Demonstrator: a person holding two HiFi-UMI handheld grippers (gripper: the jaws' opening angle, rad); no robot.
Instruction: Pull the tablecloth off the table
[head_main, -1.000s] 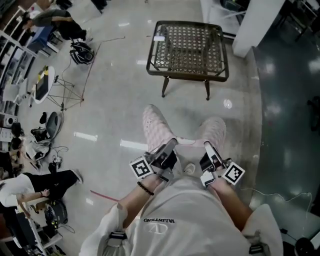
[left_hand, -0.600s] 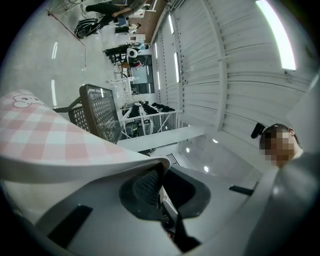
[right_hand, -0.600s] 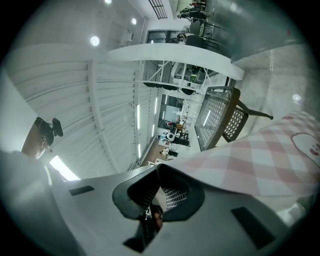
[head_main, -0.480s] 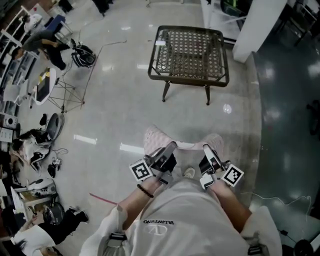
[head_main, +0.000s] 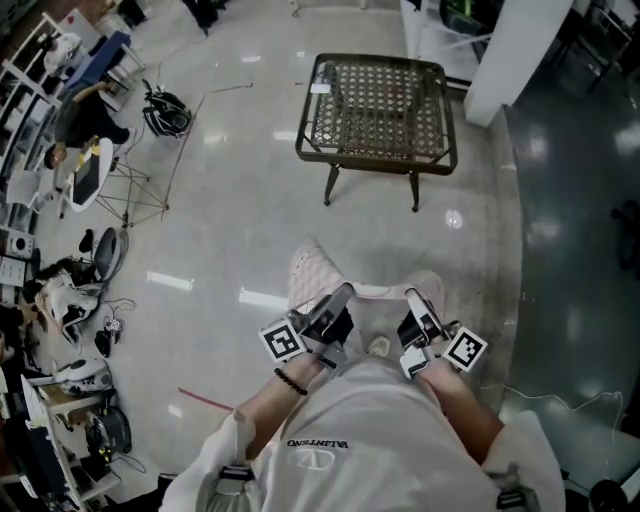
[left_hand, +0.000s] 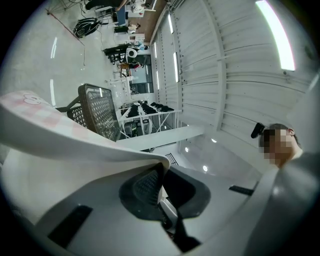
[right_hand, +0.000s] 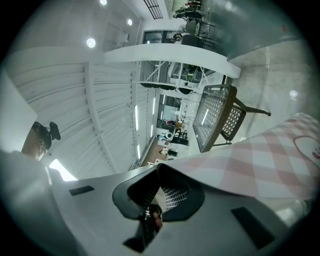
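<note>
Jaws on the left gripper are pressed together on one edge of the pink-and-white checked fabric tablecloth. The right gripper pinches the other edge the same way, and the cloth spans between them, close in front of the person's white T-shirt. Farther off, well apart from the cloth, stands the dark-framed wicker-top table on the pale glossy floor.

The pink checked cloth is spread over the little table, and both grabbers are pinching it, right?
Not quite. In the head view the table shows its woven top with no cloth on it. The pink checked tablecloth hangs over the floor, well short of the table, between the left gripper and the right gripper. Both are pinching it, as you said.
</note>
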